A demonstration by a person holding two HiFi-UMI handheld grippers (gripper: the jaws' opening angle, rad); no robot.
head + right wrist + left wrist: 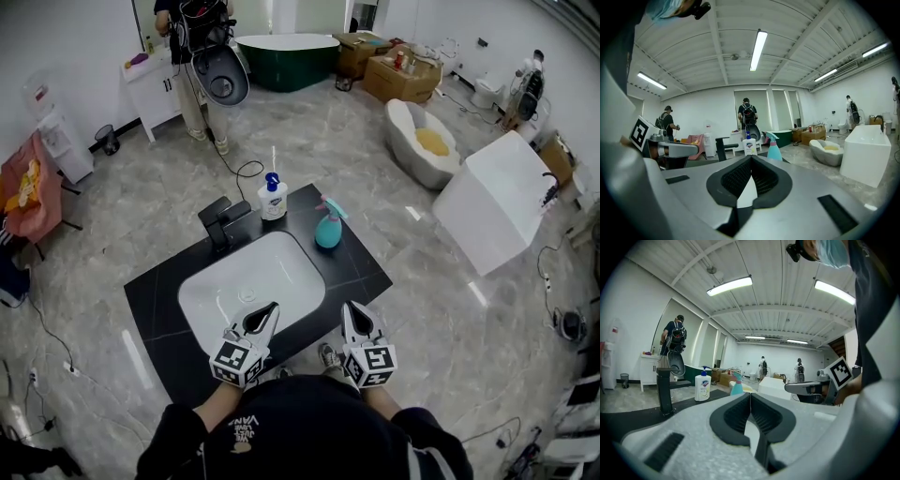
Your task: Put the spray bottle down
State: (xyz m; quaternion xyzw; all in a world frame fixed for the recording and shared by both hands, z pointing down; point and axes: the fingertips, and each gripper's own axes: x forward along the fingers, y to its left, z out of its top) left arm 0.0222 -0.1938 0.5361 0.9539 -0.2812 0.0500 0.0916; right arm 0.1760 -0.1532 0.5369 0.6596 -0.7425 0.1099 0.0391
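The spray bottle, teal with a pale trigger head, stands upright on the black surface just beyond the far right corner of the white basin, free of both grippers and well apart from them. To the left of it, behind the basin's far rim, the black faucet rises near the far left corner. The white soap bottle with its blue pump stands behind the middle of that rim, between the faucet and the spray bottle and touching neither. At the basin's near edge the left gripper reaches over the near rim. Its fingers are pressed together along their whole length, with nothing caught between them. Just right of it the right gripper hangs over the dark surface at the basin's near right corner. Its fingers are likewise closed flat against each other and empty, pointing toward the soap bottle and the spray bottle beyond the basin.
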